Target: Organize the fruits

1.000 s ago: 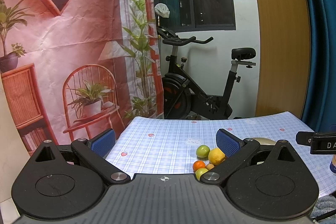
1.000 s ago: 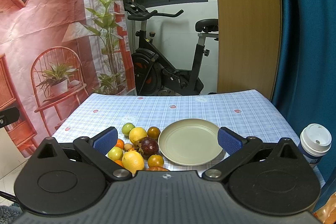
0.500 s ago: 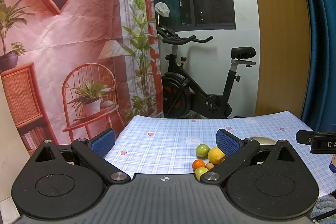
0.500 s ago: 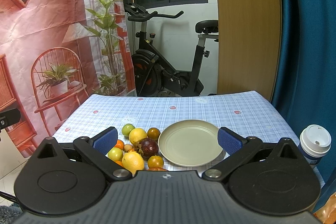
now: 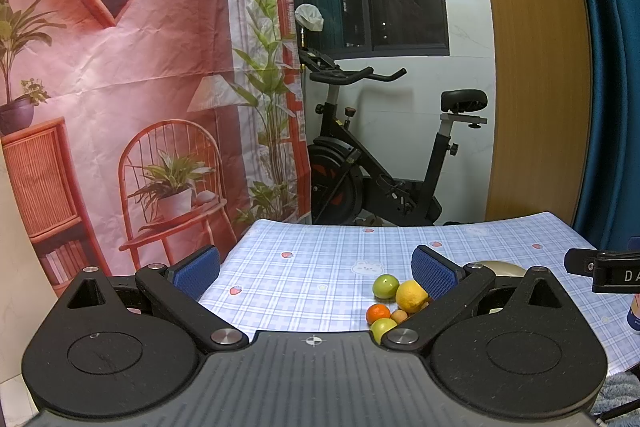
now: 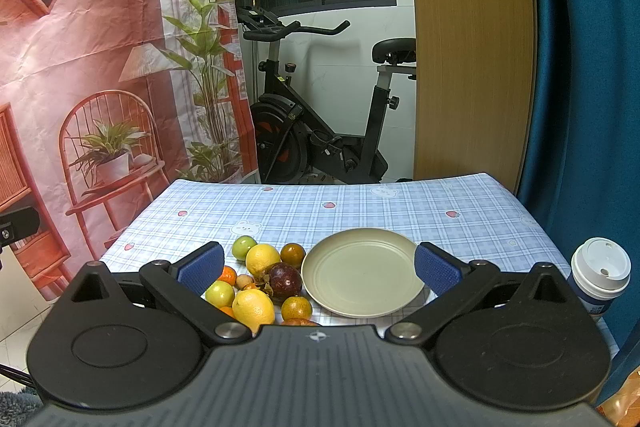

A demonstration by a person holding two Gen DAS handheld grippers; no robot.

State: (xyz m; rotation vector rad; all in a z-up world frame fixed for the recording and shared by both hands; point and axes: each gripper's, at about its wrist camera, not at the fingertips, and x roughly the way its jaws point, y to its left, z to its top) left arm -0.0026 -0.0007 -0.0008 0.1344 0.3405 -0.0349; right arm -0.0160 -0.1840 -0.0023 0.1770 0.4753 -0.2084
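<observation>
Holding steady, both grippers unchanged, fingers (image 6: 200,267) spread, fruit pile (image 6: 264,279) untouched

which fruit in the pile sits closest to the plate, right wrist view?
The dark purple round fruit. It sits right beside the plate rim; the yellow, green and orange fruits lie farther left or nearer the camera.

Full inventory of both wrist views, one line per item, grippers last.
plate: 1, beige, bare, mid-table
lemons: 2, yellow, left of plate
green fruits: 2, in the pile
small oranges: about 4, some half hidden
dark purple fruit: 1, beside plate
small tan fruit: 1, mid-pile
paper cup: 1, white lid, blue sleeve, table's right edge
tablecloth: blue check
exercise bike: 1, black, behind table
backdrop: printed, pink, left
curtain: blue, right
left gripper: open, empty
right gripper: open, empty
</observation>
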